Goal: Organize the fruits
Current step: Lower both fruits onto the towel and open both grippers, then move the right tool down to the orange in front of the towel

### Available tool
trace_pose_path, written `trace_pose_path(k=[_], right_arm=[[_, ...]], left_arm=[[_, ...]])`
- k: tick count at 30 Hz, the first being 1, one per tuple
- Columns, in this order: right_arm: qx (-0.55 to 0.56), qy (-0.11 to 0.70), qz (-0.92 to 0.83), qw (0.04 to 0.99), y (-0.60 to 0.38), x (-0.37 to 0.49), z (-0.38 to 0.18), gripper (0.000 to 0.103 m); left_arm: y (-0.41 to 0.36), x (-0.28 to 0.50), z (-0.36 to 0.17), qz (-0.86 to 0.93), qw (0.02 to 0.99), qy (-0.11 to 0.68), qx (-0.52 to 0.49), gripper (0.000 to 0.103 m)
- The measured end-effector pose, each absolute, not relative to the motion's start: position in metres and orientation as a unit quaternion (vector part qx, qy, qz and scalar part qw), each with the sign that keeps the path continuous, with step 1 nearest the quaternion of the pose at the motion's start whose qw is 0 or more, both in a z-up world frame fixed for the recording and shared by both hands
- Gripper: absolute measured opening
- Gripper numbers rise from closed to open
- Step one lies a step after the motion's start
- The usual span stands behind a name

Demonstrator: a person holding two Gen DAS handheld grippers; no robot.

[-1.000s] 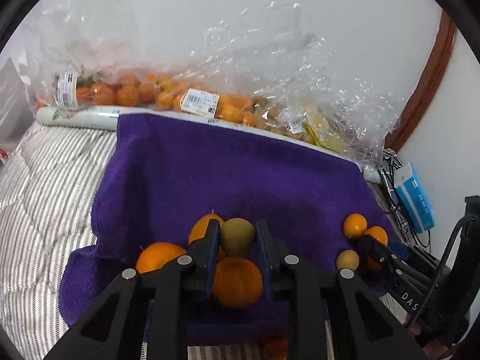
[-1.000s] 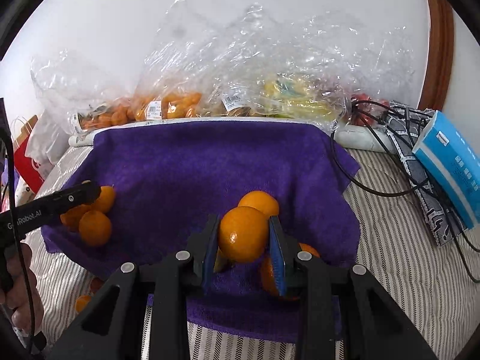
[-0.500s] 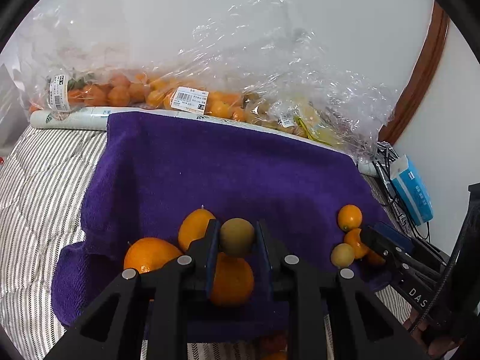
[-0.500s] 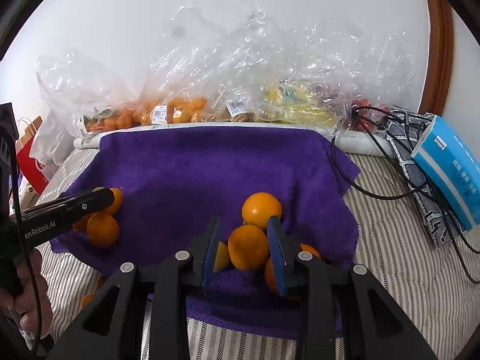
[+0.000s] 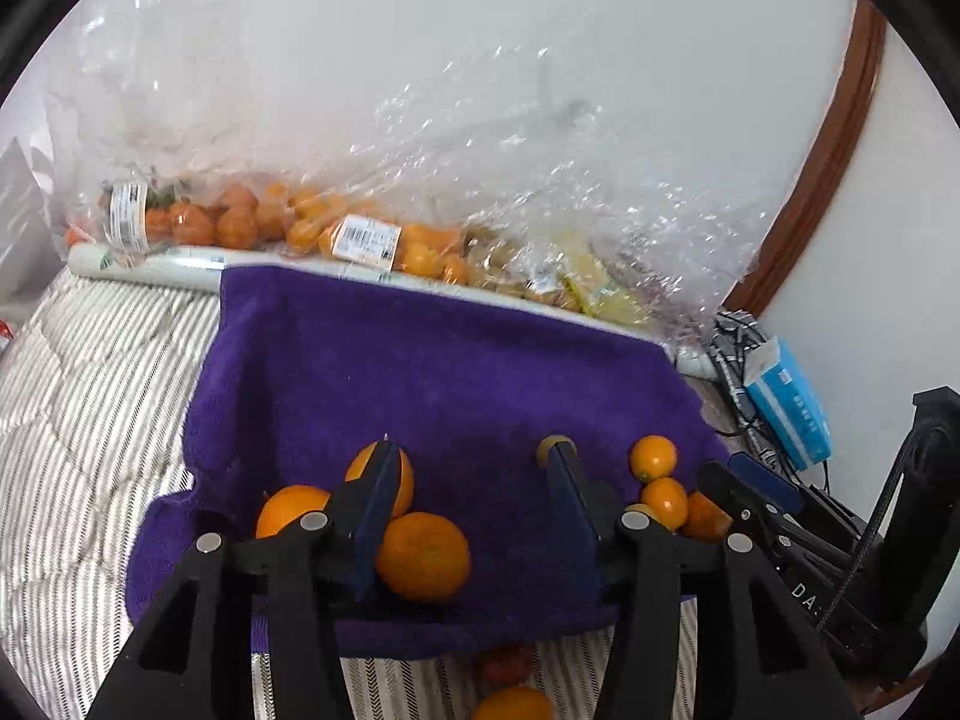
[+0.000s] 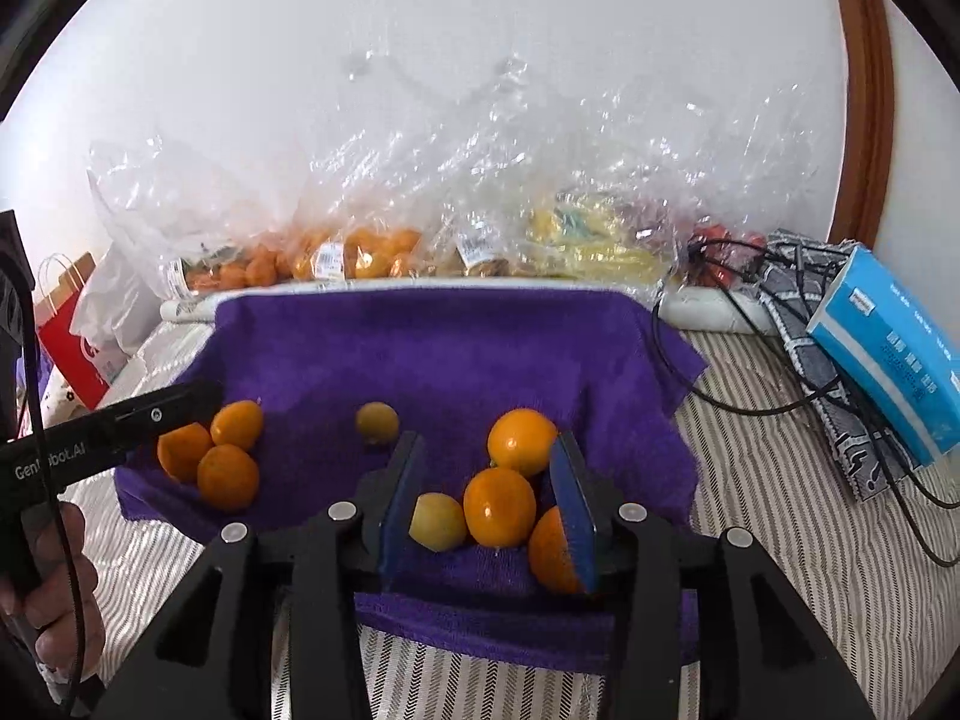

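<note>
Left wrist view shows the left gripper with its fingers spread wide and nothing between them, low over the near edge of the purple towel. Three oranges lie bunched on the towel's near left part, one touching the inner face of the left finger. A small yellow-green fruit sits on the towel just behind the tip of the right finger. Toward the towel's near right corner lies a second cluster of oranges, with the right gripper beside it.

Right wrist view has the right gripper also spread wide and empty-handed over that same towel. Between its fingers, resting on the towel, are two oranges and a pale yellow fruit; a third orange presses against the right finger. The small yellow-green fruit lies alone near the towel's middle. At the towel's left edge three oranges cluster under the tip of the left gripper.

Behind the towel, clear plastic bags of fruit lean against the wall. A blue tissue box lies right of the towel on the striped bedding.
</note>
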State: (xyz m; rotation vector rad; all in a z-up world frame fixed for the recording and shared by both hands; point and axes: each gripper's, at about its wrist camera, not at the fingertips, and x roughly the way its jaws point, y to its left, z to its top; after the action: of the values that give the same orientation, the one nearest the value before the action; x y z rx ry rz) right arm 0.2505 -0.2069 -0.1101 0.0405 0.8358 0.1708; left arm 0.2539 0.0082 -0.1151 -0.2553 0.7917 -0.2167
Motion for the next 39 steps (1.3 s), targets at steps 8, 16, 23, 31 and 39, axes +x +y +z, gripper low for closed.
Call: trace_pose_path(k=[8, 16, 23, 31, 39], right_arm=[[0.021, 0.394, 0.073, 0.916, -0.208, 0.236, -0.085, 0.045], [0.038, 0.397, 0.074, 0.914, -0.201, 0.202, -0.06, 0.045], [0.037, 0.395, 0.094, 0.913, -0.187, 0.167, -0.045, 0.045], [0.03, 0.402, 0.109, 0.908, -0.168, 0.145, -0.042, 0.043], [0.023, 0.402, 0.107, 0.909, -0.158, 0.132, -0.046, 0.042]], left_arm=[[0.015, 0.231, -0.087, -0.082, 0.916, 0.38, -0.099, 0.048], [0.046, 0.196, -0.081, -0.063, 0.911, 0.384, -0.136, 0.048], [0.061, 0.155, -0.071, -0.064, 0.921, 0.368, -0.116, 0.047], [0.074, 0.13, -0.075, -0.08, 0.912, 0.383, -0.123, 0.047], [0.081, 0.12, -0.084, -0.088, 0.907, 0.394, -0.124, 0.047]])
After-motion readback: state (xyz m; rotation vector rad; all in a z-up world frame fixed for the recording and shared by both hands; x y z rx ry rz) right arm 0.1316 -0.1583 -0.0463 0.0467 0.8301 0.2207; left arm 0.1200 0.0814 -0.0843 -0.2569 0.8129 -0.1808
